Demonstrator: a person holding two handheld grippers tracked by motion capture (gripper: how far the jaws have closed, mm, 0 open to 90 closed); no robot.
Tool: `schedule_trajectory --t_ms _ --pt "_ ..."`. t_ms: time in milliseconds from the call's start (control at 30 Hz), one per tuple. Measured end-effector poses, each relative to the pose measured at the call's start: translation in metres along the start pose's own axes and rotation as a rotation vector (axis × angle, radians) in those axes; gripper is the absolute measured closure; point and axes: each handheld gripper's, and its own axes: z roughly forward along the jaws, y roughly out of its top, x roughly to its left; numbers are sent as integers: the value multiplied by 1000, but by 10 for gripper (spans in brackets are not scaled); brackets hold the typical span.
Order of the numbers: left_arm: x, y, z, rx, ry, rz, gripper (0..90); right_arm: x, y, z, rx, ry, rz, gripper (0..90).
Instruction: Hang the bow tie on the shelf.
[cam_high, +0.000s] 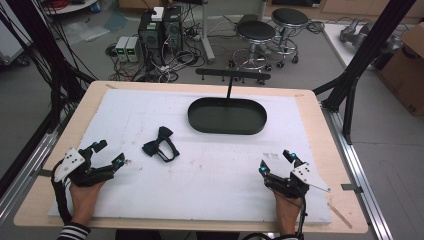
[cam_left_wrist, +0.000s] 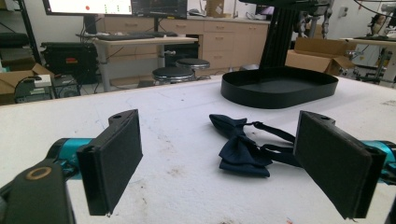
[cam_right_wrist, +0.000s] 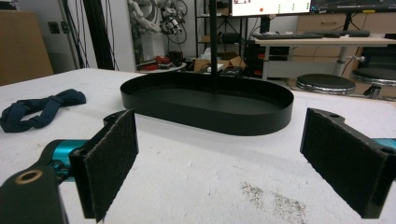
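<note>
A dark navy bow tie (cam_high: 160, 145) lies flat on the white mat (cam_high: 210, 180), left of the middle of the table and in front of the black oval tray (cam_high: 227, 116), well apart from it; the left gripper (cam_high: 106, 154) rests near the left edge of the mat with its jaws spread wide and nothing between them, and it points toward the bow tie, which is near but not touched; the right gripper (cam_high: 277, 162) rests at the right side, also with the jaws wide apart and empty, facing the tray. In the left gripper view the bow tie (cam_left_wrist: 240, 149) appears between the two pads, farther on, with its thin strap (cam_left_wrist: 275, 140) looping away to the right side. I judge that this thing is very light and soft; it will fold and hang when lifted, and it will not slip much against the rough pads, since cloth grips well on such a surface. The best place to take hold seems to be the middle knot, where the fabric is thickest and the two wings balance; a grip on one wing or on the strap would let the rest dangle and swing. It is not fragile, but the pads must come low to the mat, because the cloth lies so flat.
</note>
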Motion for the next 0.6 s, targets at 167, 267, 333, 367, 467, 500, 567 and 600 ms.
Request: schedule_trajectory --t_ms 167,267,333,367,467,500,567,600 --pt "1 0 0 4 7 -8 158 -1 0 0 -4 4 14 103" --pt "0 0 1 5 7 -8 158 -1 0 0 -5 8 2 103" --pt "0 0 1 10 9 -1 158 -1 0 0 -4 8 3 103" --pt "0 0 1 9 10 -2 159 -1 0 0 -4 8 3 104" --pt "0 0 1 9 10 3 158 -1 0 0 -5 8 2 103" --pt "-1 0 1 9 9 1 158 -1 0 0 -5 8 2 103" --pt "0 0 1 10 11 1 158 -1 0 0 -5 7 0 103" --pt "0 0 1 8 10 0 158 -1 0 0 -5 7 -1 103"
